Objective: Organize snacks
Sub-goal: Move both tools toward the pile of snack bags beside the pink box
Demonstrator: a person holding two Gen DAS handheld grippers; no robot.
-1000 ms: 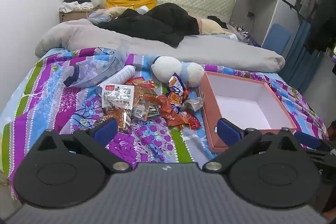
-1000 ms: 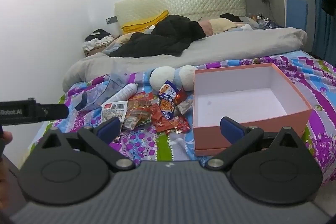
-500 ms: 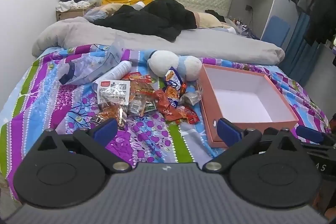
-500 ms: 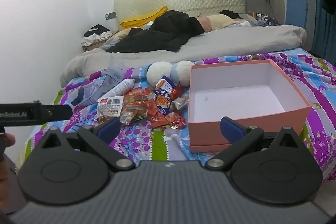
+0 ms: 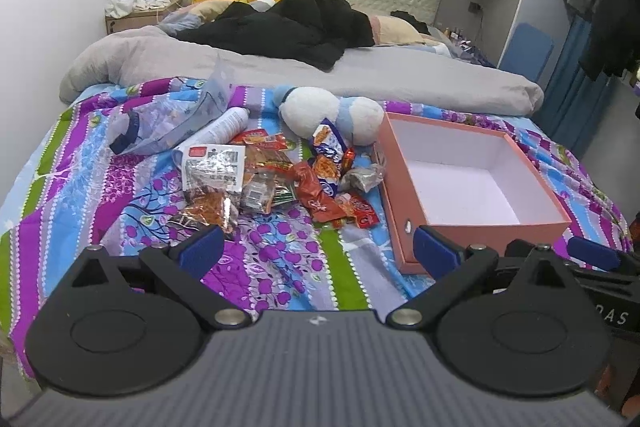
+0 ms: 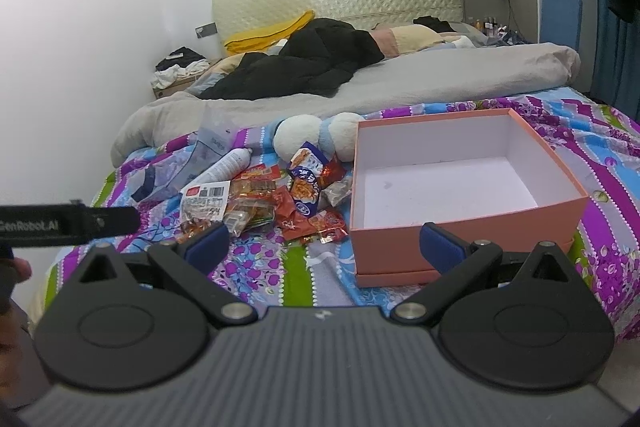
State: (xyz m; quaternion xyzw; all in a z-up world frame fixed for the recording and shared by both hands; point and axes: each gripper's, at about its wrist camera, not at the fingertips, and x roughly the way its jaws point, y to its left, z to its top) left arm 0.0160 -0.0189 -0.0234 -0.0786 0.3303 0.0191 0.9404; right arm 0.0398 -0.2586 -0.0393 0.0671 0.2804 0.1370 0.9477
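Note:
A pile of snack packets [image 5: 280,183] lies on the patterned bedspread, also in the right wrist view [image 6: 280,199]. An open, empty pink box [image 5: 404,187] with a white inside stands right of the pile; it shows in the right wrist view [image 6: 460,247] too. My left gripper [image 5: 318,251] is open and empty, hovering above the bed's near edge, short of the pile. My right gripper [image 6: 326,243] is open and empty, in front of the box's near left corner.
A white plush toy [image 5: 332,111], a white bottle [image 5: 224,129] and a clear plastic bag [image 5: 176,123] lie behind the pile. A grey duvet [image 5: 360,75] and black clothes [image 5: 296,27] cover the far bed. The left gripper's body [image 6: 60,225] shows at the right view's left edge.
Both grippers have moved a little closer to the bed and the views have shifted slightly. The jaws stay open and nothing on the bed has moved.

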